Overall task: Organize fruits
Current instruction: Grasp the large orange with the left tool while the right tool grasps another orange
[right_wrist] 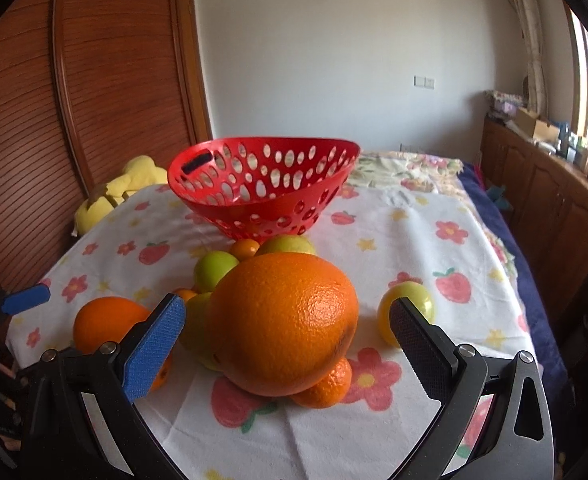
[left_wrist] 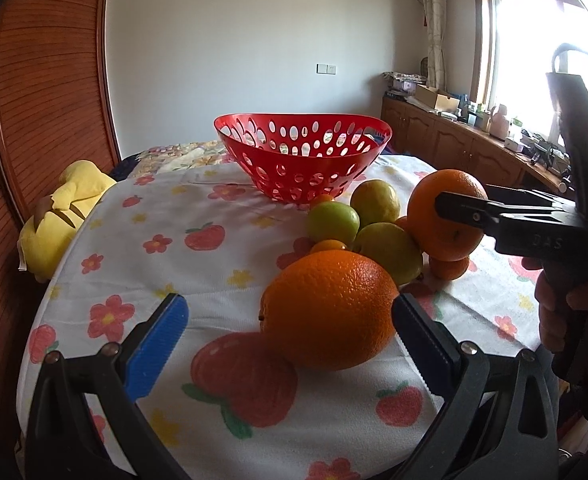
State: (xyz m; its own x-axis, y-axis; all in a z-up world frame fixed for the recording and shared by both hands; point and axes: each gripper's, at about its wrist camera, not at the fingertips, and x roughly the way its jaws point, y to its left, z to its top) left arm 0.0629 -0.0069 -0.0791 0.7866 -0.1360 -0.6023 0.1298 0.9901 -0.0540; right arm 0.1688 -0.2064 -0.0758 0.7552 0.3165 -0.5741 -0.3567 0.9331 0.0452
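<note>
A red perforated basket [left_wrist: 301, 152] stands empty at the back of the table; it also shows in the right wrist view [right_wrist: 262, 184]. In front of it lie several green-yellow fruits [left_wrist: 333, 222], small tangerines [left_wrist: 447, 268] and two big oranges. My left gripper [left_wrist: 290, 340] is open around one big orange [left_wrist: 329, 308] on the cloth, not clamping it. My right gripper [right_wrist: 288, 344] is open around the other big orange [right_wrist: 282, 324], which rests on a tangerine [right_wrist: 325, 388]; in the left wrist view its finger [left_wrist: 457, 204] crosses that orange [left_wrist: 445, 216].
A flower-and-strawberry cloth [left_wrist: 154, 240] covers the round table. A yellow plush toy [left_wrist: 62, 216] lies at the left edge. One yellow-green fruit [right_wrist: 407, 312] sits alone to the right. A wooden wardrobe [right_wrist: 74, 120] stands left, and cabinets [right_wrist: 541, 200] line the right wall.
</note>
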